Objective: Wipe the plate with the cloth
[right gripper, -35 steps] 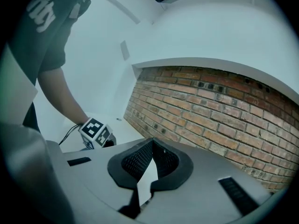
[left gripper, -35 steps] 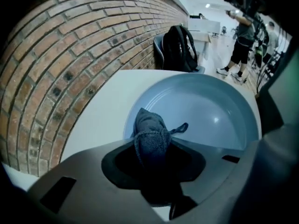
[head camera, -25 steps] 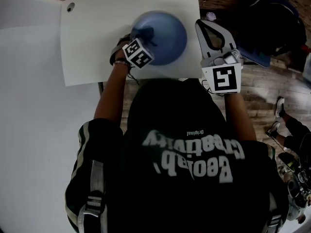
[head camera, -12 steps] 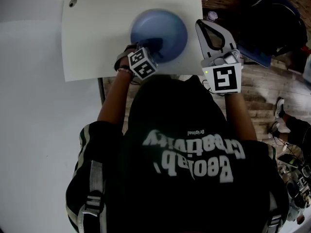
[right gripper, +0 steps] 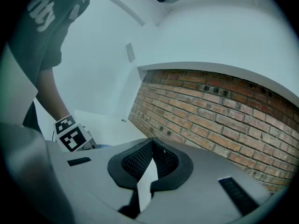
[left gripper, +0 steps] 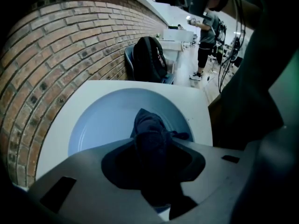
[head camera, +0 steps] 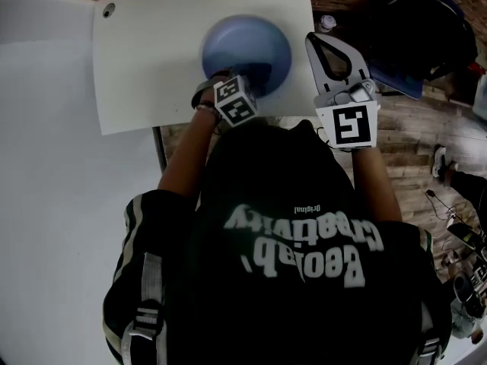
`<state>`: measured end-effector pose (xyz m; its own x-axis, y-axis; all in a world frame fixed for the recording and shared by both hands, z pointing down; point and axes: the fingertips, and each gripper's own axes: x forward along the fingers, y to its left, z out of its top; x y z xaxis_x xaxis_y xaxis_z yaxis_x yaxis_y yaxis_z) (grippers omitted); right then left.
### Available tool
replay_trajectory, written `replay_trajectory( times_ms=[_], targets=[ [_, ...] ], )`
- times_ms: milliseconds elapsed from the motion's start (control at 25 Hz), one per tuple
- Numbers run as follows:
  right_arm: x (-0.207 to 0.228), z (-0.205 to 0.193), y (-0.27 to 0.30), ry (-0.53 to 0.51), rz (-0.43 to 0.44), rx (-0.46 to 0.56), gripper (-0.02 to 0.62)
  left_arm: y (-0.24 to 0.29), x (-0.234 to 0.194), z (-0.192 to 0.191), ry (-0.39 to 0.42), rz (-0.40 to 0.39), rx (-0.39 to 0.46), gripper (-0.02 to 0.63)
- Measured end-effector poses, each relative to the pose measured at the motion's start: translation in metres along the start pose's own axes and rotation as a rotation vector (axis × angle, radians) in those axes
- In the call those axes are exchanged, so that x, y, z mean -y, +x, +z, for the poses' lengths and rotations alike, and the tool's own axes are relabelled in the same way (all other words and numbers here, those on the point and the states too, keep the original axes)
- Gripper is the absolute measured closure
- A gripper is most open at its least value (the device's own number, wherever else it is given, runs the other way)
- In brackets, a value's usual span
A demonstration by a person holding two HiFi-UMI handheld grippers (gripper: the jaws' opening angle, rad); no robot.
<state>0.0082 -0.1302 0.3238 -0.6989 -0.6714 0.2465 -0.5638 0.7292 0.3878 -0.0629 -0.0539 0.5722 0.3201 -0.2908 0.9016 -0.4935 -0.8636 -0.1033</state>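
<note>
1. Blue plate sits on a white board, towards the board's right side and close to the edge nearest the person.
2. A dark cloth is clamped in the left gripper, whose jaws are closed on its bunched middle. The cloth's free end pokes out past the jaws.
3. That free end lies down on the plate's inner surface, on the side of the plate nearest the person.
4. The right gripper has its jaws together at the tips, with nothing held between them. Only a sliver of white shows through the gap behind the tips.
5. In the head view the right gripper sits just beside the plate, at the board's right edge, and does not touch the plate.
6. A brick wall runs behind the board.
7. A dark backpack rests just past the board's far end.
</note>
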Motion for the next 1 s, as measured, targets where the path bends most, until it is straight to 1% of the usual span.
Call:
replay_trajectory(
  times_ms=[160, 440, 640, 840, 1000],
  targets=[
    [0.003, -0.004, -0.005, 0.005, -0.023, -0.019, 0.601, 0.007, -0.008, 0.016, 0.033, -0.005, 0.013, 0.472],
    [0.009, -0.009, -0.016, 0.004, -0.074, -0.047, 0.601, 0.02, -0.031, 0.034, 0.046, 0.018, 0.029, 0.472],
    [0.012, -0.013, -0.021, 0.017, -0.103, -0.073, 0.601, 0.024, -0.058, 0.037, 0.048, 0.058, 0.019, 0.472],
    [0.013, -0.012, -0.022, 0.02, -0.118, -0.079, 0.601, 0.023, -0.085, 0.028, -0.001, 0.099, -0.01, 0.472],
    [0.014, -0.01, -0.02, 0.02, -0.117, -0.079, 0.601, 0.018, -0.096, 0.014, -0.026, 0.118, -0.034, 0.472]
  ],
)
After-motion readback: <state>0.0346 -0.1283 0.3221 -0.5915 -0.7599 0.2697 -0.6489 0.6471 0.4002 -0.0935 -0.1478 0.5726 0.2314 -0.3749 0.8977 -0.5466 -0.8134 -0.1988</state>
